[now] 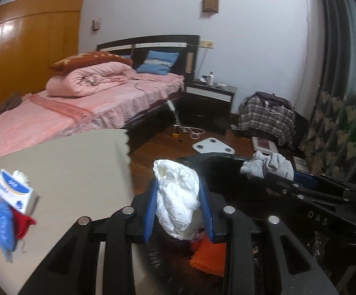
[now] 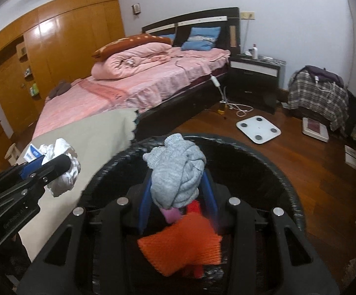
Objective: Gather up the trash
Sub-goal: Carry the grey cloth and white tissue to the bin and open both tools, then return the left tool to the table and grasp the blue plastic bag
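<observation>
Over the bin, left wrist view: the left gripper (image 1: 178,196) is holding a white crumpled wad (image 1: 178,199).
Left jaws: they are squeezing the white wad from both sides, and the blue pads (image 1: 151,211) are pressing on it.
White wad: it is sticking up past the tips and hanging down below them.
Under the wad: an orange net (image 1: 210,260) is lying low in the dark bin.
Right side of this view: the right gripper (image 1: 288,179) is reaching in, and a grey cloth ball (image 1: 269,166) is sitting at its tips.
Table: a beige table (image 1: 67,162) is standing to the left, with a small blue and white box (image 1: 15,191), a blue thing (image 1: 3,223) and a red cloth (image 1: 22,223) lying near its edge.

Over the bin, right wrist view: the right gripper (image 2: 178,179) is holding the grey cloth ball (image 2: 178,172).
Right jaws: they are pinching the grey ball between the blue pads (image 2: 144,204).
Black bin: its round rim (image 2: 271,162) is curving around and below the gripper.
Inside the bin: the orange net (image 2: 180,243) is lying right under the grey ball, with a pink bit (image 2: 170,215) and something red beside it.
Left side of this view: the left gripper (image 2: 55,164) is holding the white wad (image 2: 65,172) over the beige table (image 2: 99,132).
</observation>
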Demonstrator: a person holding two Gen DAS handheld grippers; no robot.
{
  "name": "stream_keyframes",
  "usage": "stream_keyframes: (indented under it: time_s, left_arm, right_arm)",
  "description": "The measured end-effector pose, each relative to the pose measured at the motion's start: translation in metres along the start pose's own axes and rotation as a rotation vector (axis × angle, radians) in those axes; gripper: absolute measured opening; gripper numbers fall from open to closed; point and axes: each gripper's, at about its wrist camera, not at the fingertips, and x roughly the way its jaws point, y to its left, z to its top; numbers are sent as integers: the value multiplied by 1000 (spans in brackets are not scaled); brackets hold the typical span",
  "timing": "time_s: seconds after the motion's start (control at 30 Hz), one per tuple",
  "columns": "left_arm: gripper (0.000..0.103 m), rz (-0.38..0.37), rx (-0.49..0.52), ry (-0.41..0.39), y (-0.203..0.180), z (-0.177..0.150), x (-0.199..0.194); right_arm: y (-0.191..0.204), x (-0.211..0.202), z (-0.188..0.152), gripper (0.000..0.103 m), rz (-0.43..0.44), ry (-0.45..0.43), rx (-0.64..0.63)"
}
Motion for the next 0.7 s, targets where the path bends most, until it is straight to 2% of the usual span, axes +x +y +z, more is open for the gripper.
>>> stream_keyframes:
  time_s: [0.1,0.17,0.23,0.3,0.33,0.37,0.47,0.7]
  left_arm:
    - [38,-45,5,23,-10,0,14]
    - [41,-60,6,30,-15,0,21]
    - [47,-75,-5,50,-15,-2,27]
    - [55,-68,-16,49,-12,-4,27]
    - [62,-62,-20,46,-11,-5,25]
    - [68,-52,-25,44,-9,-5,24]
    - [73,-9,-45,29,6,-7,15]
    - [78,109,-83,11,51,-15,-11]
  right_arm:
    - [-12,-1,-1,40,-25,-4,15]
    - [-21,-1,0,51,-44,-11,22]
    - [-28,-3,0,57,-61,-23,30]
    - [-32,-5,0,69,-80,-35,37]
    - [-32,-5,1,81,-87,-43,42]
    - [-32,-7,1,87,-87,-49,49]
    - [-33,-8,3,93,-73,-51,77]
    - [-9,-4,4,93,-33,-37,63]
